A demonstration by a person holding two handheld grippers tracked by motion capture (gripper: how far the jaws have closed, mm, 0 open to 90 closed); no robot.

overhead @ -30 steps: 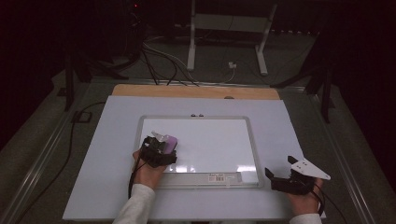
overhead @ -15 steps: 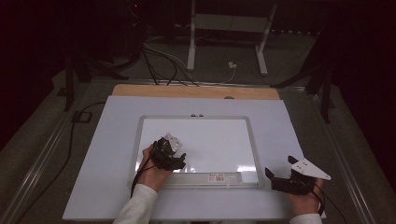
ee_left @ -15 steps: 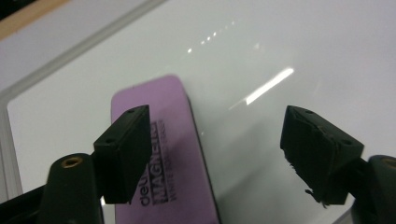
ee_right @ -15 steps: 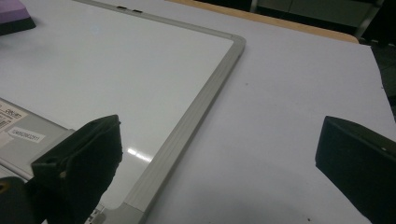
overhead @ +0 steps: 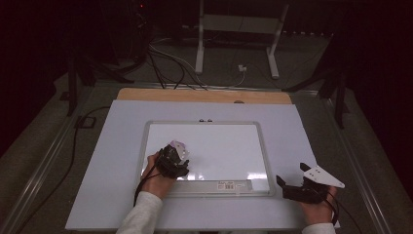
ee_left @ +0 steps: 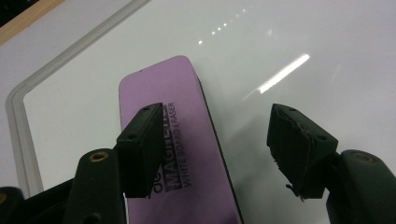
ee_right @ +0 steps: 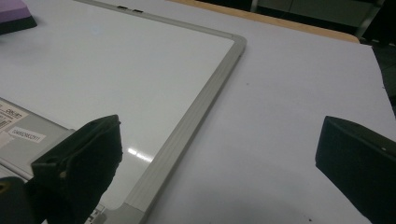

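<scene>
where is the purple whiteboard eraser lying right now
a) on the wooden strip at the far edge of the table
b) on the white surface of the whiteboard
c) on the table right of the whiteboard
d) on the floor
b: the flat purple whiteboard eraser lies on the glossy white surface of the grey-framed whiteboard, under the left tool.

Dark room; white table (overhead: 122, 146), metal stand (overhead: 234, 29) w/ floor cables (overhead: 165, 58) behind.

One purple rectangular magnetic whiteboard eraser (ee_left: 180, 154) lies on one grey-framed white whiteboard (overhead: 265, 151). Two black two-jaw grippers, a left gripper (ee_left: 219, 149) and a right gripper (ee_right: 219, 168), one in each hand, over one white-covered table (overhead: 112, 161)
</scene>
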